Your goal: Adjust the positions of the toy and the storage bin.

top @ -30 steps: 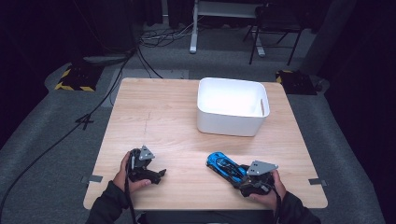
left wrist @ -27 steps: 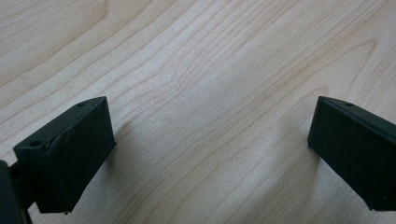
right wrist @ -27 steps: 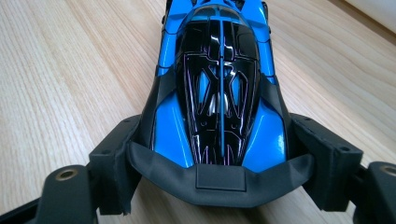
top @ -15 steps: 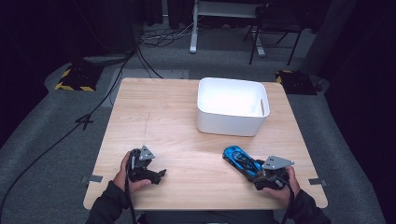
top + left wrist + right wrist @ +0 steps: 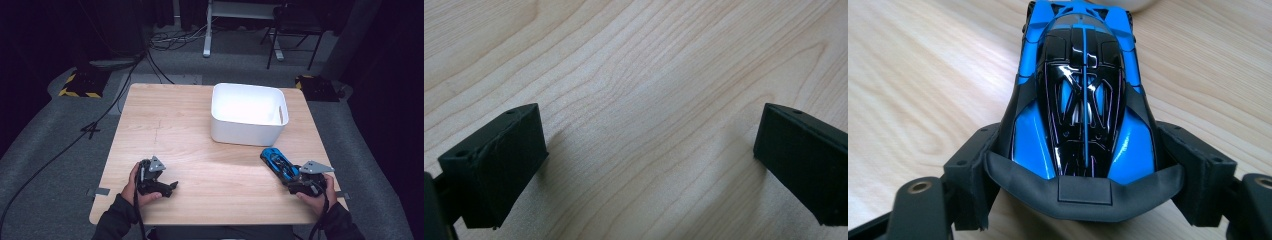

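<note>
Glossy blue and black plastic is what we have in hand: a toy car [image 5: 1083,95], low and streamlined, gripped across its tail by our right claw [image 5: 300,181], whose jaws press in on either flank just ahead of the rear spoiler. In the high view the car [image 5: 278,162] sits at the right front part of the wooden desk [image 5: 190,130], nose pointing away from us and up toward the white bin [image 5: 247,129], which stands well apart from it on the far side. We judge the car to be light and rigid, a hard shell that will not give under the jaws, so the hold depends on friction alone. The paint looks slick and the body tapers toward the nose, so a grip further forward could squeeze it out; the wide rear, where the flanks run closest to parallel, seems the sound place, and that is where we are. The spoiler and the thin fins look like the parts most likely to snap, so we would keep pressure off them. Whether the wheels rest on the desk we cannot tell. Our left claw [image 5: 162,186] lies low over bare wood near the left front edge, its jaws spread wide with nothing between them.
</note>
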`<state>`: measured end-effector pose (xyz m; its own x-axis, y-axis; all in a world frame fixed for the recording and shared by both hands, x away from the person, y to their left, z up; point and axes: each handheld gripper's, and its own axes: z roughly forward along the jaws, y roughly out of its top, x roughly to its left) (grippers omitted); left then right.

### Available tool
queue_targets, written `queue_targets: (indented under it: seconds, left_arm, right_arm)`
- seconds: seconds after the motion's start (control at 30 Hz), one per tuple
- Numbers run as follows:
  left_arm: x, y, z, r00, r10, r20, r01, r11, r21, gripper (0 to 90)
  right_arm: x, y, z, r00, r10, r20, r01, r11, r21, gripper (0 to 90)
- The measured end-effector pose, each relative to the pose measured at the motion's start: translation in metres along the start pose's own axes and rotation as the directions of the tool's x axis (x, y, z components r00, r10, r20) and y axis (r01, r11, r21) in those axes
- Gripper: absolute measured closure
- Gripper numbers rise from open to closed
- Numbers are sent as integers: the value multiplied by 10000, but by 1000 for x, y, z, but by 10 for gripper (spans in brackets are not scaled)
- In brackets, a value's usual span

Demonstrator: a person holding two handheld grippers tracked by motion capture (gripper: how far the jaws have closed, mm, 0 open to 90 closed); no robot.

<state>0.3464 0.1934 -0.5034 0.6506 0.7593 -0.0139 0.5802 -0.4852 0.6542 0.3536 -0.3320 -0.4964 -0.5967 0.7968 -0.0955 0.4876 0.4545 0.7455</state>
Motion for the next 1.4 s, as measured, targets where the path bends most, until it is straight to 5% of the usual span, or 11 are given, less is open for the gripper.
queue_targets:
  seconds: [0.2, 0.4, 0.47, 0.6, 0.7, 1.07, 1.4]
  left_arm:
    - [0, 0, 0, 10000, -25, 29, 25, 10000, 2, 6]
    - [0, 0, 0, 10000, 98, -15, -98, 9999, 32, 10]
    - [0, 1, 1, 9995, 68, 321, -68, 10000, 18, 11]
    - [-1, 6, 4, 9983, 545, 192, -542, 9984, -144, 30]
    - [-3, 14, 7, 9958, 714, 576, -697, 9971, -322, 198]
    - [-14, 49, 13, 9858, 1349, 997, -1253, 9874, -969, 174]
    - [-10, 86, 19, 9830, 1440, 1137, -1207, 9742, -1910, 169]
  right_arm:
    - [-11, -5, -2, 9985, 340, 420, -339, 9994, -22, 244]
    - [-19, -9, -1, 9972, 729, 182, -729, 9973, 0, 243]
    - [-19, -10, 0, 9969, 773, 159, -771, 9970, -110, 241]
    - [-21, -10, 1, 9965, 831, 10, -831, 9965, -45, 235]
    - [-23, -10, 2, 9939, 1098, 62, -1099, 9939, 80, 176]
    - [-24, -10, 3, 9921, 1253, 102, -1255, 9920, 144, 156]
    - [-24, -10, 3, 9921, 1249, 120, -1250, 9920, 162, 153]
